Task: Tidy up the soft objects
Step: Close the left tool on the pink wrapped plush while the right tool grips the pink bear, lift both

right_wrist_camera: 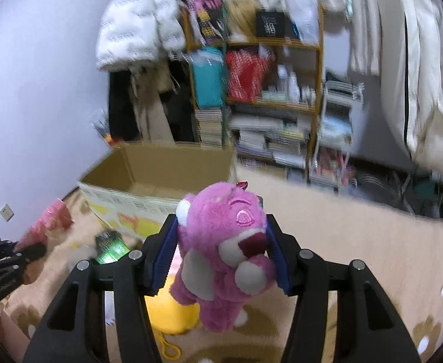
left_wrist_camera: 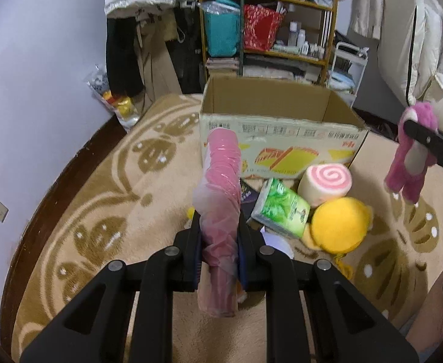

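Left tongs (left_wrist_camera: 219,236) squeeze a pink wrapped roll (left_wrist_camera: 221,193); right tongs (right_wrist_camera: 221,242) clamp a pink plush bear (right_wrist_camera: 224,251), both raised before the open cardboard box (left_wrist_camera: 282,139).

Pink bear (right_wrist_camera: 224,251), yellow plush (left_wrist_camera: 338,225), pink-swirl roll (left_wrist_camera: 325,183)

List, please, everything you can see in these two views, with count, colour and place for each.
Box: one, brown cardboard, open, on the rug ahead.
Pink roll: one, plastic-wrapped, clamped in the left gripper.
Bear: one, magenta plush, clamped in the right gripper, off the floor.
Swirl plush: one, pink and white, in front of the box.
Tissue pack: one, green, beside the swirl plush.
Yellow plush: one, on the rug near the pack.
Rug: one, beige with brown pattern.
Shelf: one, wooden, cluttered, behind the box.
Left gripper: black, blue pads.
Right gripper: black, blue pads.
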`<state>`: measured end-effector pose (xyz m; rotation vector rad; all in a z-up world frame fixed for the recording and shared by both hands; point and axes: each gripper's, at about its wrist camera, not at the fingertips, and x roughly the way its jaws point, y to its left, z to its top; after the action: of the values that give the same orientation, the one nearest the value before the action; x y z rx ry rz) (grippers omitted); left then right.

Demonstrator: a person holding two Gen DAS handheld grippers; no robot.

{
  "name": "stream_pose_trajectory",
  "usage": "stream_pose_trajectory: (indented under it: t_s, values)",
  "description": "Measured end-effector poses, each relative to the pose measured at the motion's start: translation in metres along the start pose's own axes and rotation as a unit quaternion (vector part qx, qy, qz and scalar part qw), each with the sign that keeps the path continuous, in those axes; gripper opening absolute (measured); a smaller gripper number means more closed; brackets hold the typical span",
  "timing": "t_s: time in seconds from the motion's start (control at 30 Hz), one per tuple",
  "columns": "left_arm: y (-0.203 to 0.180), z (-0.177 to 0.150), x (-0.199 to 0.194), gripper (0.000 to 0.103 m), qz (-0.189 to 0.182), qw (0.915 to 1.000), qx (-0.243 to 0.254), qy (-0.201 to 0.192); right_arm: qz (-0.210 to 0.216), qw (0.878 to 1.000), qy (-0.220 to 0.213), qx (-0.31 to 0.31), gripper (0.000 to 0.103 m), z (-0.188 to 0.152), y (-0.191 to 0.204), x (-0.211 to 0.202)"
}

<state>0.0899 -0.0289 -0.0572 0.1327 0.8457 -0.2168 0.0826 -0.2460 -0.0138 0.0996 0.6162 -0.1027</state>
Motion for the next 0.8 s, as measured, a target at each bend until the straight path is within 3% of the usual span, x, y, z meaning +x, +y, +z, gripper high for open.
stream_pose_trajectory:
  t_s: [0.2, 0.43, 0.6, 0.8]
  values:
    - [0.005, 0.024, -0.024, 0.017, -0.003, 0.9991, -0.003, -0.043, 0.018, 0.999, -0.038, -0.026, 0.059, 0.024, 0.023, -0.019]
    - [0.005, 0.071, -0.036, 0.017, 0.003, 0.9959, 0.014, -0.089, 0.032, 0.997, -0.061, -0.047, 0.059, 0.056, 0.045, -0.011]
    - [0.001, 0.106, -0.028, 0.017, 0.008, 0.9935, 0.023, -0.111, 0.032, 0.996, -0.073, -0.047, 0.059, 0.077, 0.050, 0.004]
    - [-0.011, 0.132, -0.005, 0.017, 0.002, 0.9939, 0.026, -0.108, 0.033, 0.996, -0.072, -0.032, 0.059, 0.094, 0.046, 0.027]
